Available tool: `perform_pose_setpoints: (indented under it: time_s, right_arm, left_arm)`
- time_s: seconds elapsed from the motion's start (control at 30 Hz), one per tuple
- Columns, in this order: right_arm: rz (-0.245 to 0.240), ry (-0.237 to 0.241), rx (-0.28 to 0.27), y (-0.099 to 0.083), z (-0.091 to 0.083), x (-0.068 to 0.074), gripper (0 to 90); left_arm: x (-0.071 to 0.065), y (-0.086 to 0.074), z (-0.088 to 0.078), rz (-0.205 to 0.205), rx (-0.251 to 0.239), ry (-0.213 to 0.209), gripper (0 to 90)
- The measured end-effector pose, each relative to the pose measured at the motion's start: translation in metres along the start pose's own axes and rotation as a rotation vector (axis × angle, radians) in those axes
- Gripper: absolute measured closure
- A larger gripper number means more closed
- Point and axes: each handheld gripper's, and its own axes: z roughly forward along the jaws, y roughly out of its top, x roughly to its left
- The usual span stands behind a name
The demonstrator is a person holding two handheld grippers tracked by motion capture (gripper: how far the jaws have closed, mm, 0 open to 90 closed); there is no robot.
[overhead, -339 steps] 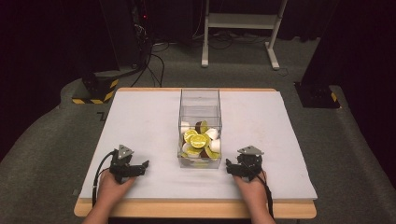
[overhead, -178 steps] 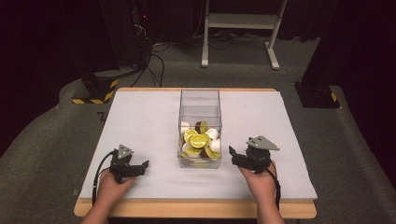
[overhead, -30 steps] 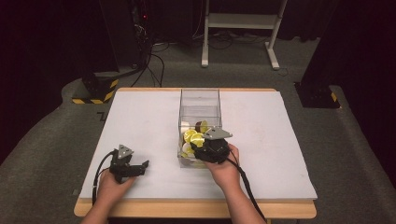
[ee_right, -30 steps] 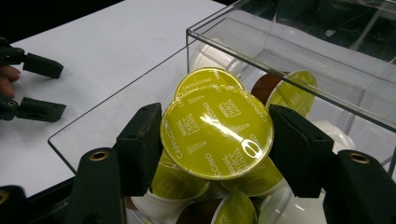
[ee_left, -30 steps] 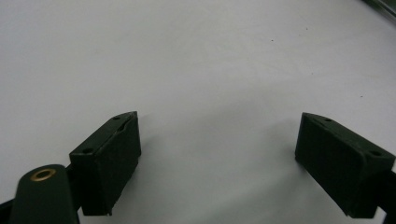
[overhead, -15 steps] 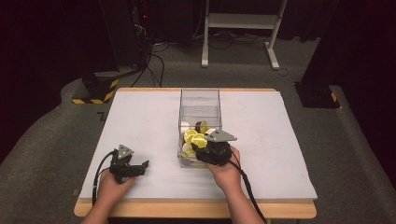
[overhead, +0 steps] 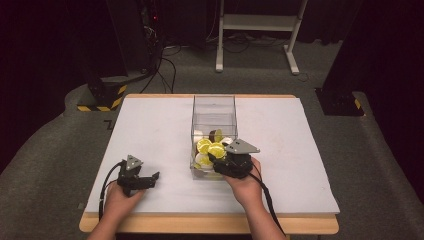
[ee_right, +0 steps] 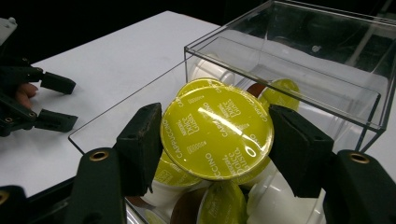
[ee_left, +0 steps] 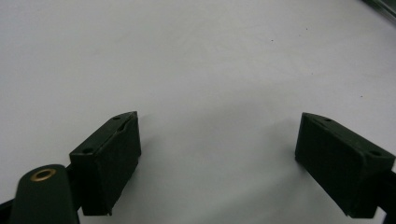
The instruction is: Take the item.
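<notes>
Right gripper (ee_right: 212,135) clamped on a yellow-lidded pod (ee_right: 217,131) over the near end of the clear box (overhead: 213,107).

The pod's round foil lid is glossy yellow with "CAPPUCCINO" printed along one side; it tilts toward the camera above more pods (ee_right: 219,205) piled in the box's near half. Both pads press its rim, close to the box's near wall. The far half of the box stands free. The left gripper (ee_left: 219,158) rests on the bare white table (overhead: 150,130), jaws wide with nothing between them, well apart from the box.
</notes>
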Motion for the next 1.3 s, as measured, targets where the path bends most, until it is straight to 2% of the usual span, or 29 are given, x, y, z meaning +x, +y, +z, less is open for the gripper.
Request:
perform_pose_setpoints:
  time_s: [0.03, 0.27, 0.6, 0.83, 1.3]
  right_arm:
    - [-0.014, -0.004, -0.003, 0.0, -0.001, 0.001, 38.1]
    - [-0.006, -0.004, -0.008, 0.0, -0.003, 0.0, 38.1]
    - [0.008, -0.011, -0.037, 0.002, -0.012, -0.009, 38.1]
    - [0.03, -0.029, -0.046, 0.002, -0.021, -0.019, 38.1]
    - [0.051, -0.059, -0.069, 0.002, -0.032, -0.03, 38.1]
  left_arm:
    - [0.0, 0.0, 0.0, 0.0, 0.0, 0.0, 14.4]
    - [0.0, 0.0, 0.0, 0.0, 0.0, 0.0, 14.4]
    - [0.0, 0.0, 0.0, 0.0, 0.0, 0.0, 14.4]
    - [0.0, 0.0, 0.0, -0.001, -0.001, 0.0, 14.4]
    - [-0.001, 0.0, 0.0, -0.01, -0.007, -0.001, 14.4]
